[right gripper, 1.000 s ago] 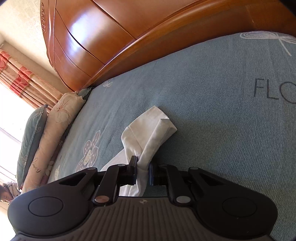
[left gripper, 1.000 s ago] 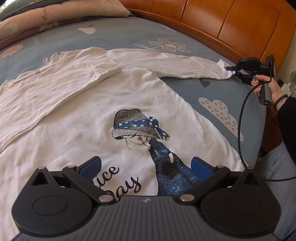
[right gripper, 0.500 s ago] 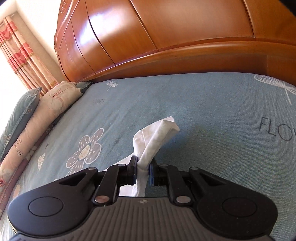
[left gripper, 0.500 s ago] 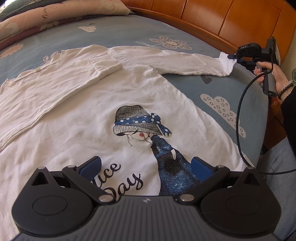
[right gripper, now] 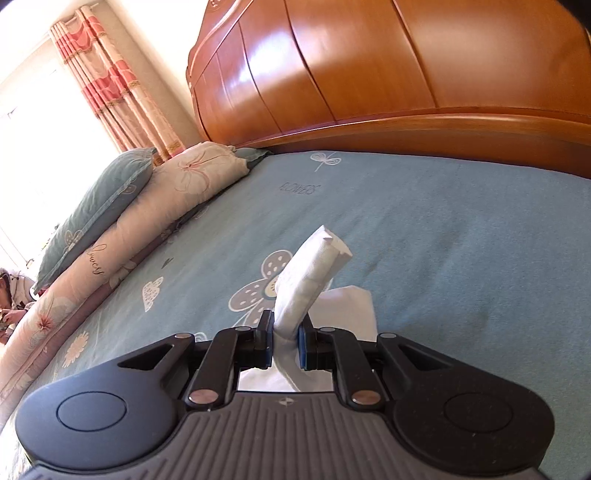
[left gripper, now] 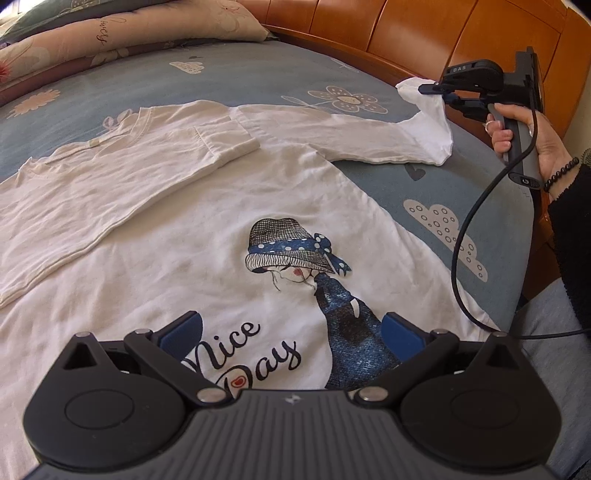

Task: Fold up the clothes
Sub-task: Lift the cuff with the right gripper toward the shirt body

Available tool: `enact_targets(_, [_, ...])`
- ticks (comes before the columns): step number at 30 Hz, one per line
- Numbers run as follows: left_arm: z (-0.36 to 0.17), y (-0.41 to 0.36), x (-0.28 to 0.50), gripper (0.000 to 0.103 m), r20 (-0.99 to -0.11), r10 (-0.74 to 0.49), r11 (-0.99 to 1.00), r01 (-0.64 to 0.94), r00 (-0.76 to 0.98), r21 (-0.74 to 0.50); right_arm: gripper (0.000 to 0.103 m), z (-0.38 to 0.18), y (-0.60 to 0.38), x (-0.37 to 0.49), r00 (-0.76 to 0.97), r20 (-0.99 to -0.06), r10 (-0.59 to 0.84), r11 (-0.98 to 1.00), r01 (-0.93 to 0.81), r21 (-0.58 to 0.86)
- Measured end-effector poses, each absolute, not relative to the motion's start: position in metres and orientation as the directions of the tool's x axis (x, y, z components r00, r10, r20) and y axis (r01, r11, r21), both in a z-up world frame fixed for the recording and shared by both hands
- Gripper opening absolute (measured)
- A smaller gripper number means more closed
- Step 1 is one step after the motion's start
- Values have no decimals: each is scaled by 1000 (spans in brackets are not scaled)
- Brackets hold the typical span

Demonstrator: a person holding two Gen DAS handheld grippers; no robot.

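A white long-sleeved shirt (left gripper: pixel 177 266) with a printed girl in a hat and the words "Nice Day" lies flat on the blue bed sheet (left gripper: pixel 236 77). Its left sleeve (left gripper: pixel 110 177) is folded across the chest. My right gripper (left gripper: pixel 437 92) is shut on the cuff of the right sleeve (left gripper: pixel 369 140) and holds it raised off the bed at the far right. In the right wrist view the cuff (right gripper: pixel 314 273) sticks up from between the pads of the right gripper (right gripper: pixel 286 325). My left gripper (left gripper: pixel 291 328) hovers open over the shirt's hem, holding nothing.
A wooden headboard (left gripper: pixel 424 33) rims the bed at the back and right. Pillows (left gripper: pixel 110 33) lie along the far left, also seen as pillows (right gripper: pixel 122 221) beside a curtained window (right gripper: pixel 110 81). A person's hand (left gripper: pixel 532 136) and black cable (left gripper: pixel 465 236) are at the right.
The right gripper has lifted the sleeve cuff off the bed and carried it up and inward, rolling as it went. The sleeve end now hangs bent. The left gripper has stayed put.
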State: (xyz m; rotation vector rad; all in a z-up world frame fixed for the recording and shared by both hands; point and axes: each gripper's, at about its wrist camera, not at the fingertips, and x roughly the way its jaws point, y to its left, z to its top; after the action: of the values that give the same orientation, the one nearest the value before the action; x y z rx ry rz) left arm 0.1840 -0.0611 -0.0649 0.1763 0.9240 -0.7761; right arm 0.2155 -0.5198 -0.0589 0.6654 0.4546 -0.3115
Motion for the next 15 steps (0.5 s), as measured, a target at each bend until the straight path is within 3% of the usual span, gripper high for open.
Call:
enact_targets(8, [-60,-45,187,102,-764,-528,736,649,371,-194,14,-43,-457,239,878,-477,-39,822,300,484])
enact_targets(15, [-57,-36,194,102,-770,-529,735,646,356,-206,14,-38,-399,273,855,-519,-14,891,246,381])
